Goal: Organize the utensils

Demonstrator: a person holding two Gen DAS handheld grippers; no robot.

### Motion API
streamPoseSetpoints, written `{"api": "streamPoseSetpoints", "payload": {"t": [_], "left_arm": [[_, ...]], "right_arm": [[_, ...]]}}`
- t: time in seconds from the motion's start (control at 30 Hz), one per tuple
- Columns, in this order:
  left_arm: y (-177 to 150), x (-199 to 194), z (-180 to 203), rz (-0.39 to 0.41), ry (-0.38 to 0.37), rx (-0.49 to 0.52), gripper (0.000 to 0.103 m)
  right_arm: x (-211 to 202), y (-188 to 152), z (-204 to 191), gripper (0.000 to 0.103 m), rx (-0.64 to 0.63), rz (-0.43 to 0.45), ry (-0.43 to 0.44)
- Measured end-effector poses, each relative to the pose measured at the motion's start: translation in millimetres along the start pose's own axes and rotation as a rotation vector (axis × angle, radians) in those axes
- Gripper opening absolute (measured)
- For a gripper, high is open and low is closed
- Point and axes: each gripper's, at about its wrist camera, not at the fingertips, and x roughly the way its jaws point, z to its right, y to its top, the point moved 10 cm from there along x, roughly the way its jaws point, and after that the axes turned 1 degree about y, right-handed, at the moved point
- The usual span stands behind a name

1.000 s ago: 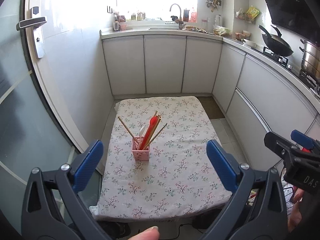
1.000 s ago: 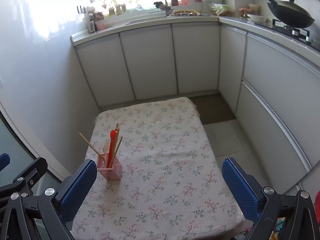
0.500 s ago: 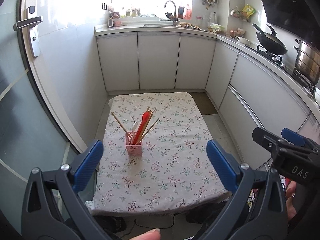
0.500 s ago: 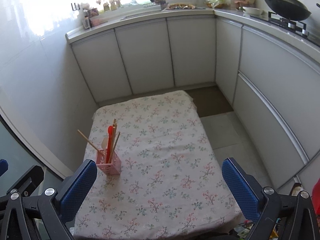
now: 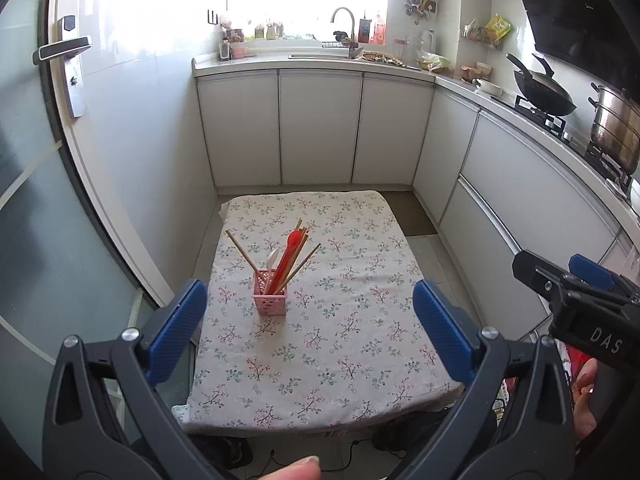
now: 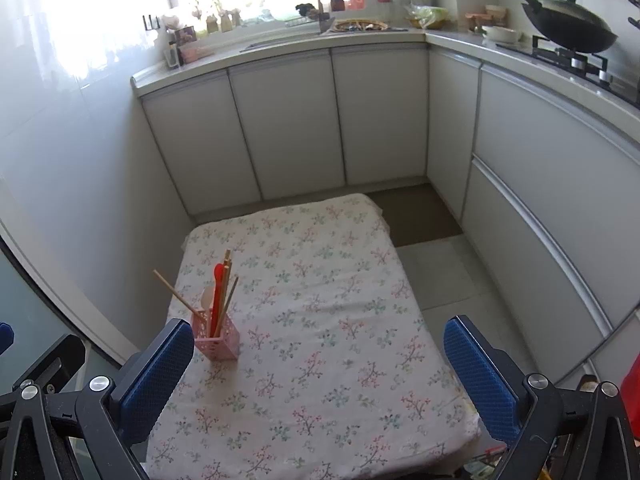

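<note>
Both tongs hang wide open and empty above the table's near edge: our left gripper (image 5: 308, 328), then our right gripper (image 6: 320, 376). On the cloth (image 5: 360, 320), left of centre, stands the pink holder (image 5: 270, 294) with chopsticks (image 5: 244, 252), a red spoon (image 5: 290, 252) and a white one. We judge them light, stiff and slippery, the holder tippy; grip shafts high.

Home kitchen, small and L-shaped. White cabinets (image 5: 320, 128) run under a counter with sink and tap (image 5: 344, 20) below a bright window; a wok (image 5: 540, 88) and steel pot (image 5: 614, 128) sit on a gas hob. Bottles and jars crowd the sill; low table (image 6: 320, 320) under floral cloth.
</note>
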Motion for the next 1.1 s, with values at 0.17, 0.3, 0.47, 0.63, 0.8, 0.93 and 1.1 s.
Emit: {"api": "streamPoseSetpoints", "payload": {"t": [0.17,0.3,0.47,0.63,0.8,0.93,1.1], "left_arm": [[-0.2,-0.5,1.1,0.000,0.005,0.000,0.102],[0.0,-0.7,0.7,-0.001,0.007,-0.001,0.102],[2.6,-2.5,0.3,0.005,0.011,-0.005,0.102],[3.2,-3.9,-0.7,0.010,0.013,-0.010,0.102],[3.1,-4.0,-1.6,0.010,0.014,-0.014,0.102],[4.3,-4.5,-1.3,0.010,0.011,-0.012,0.102],[4.9,-4.2,-0.5,0.010,0.011,-0.015,0.102]], "right_arm": [[-0.1,-0.3,0.9,0.103,0.002,-0.002,0.003],[2.1,-2.4,2.7,0.103,0.002,-0.013,0.006],[3.2,-0.4,4.2,0.103,0.003,-0.013,0.003],[1.8,-0.9,3.6,0.103,-0.002,-0.008,0.002],[1.1,-0.7,2.8,0.103,-0.002,-0.006,0.000],[1.1,-0.7,3.2,0.103,-0.001,-0.007,-0.002],[0.9,-0.6,3.0,0.103,-0.001,-0.007,-0.002]]}}
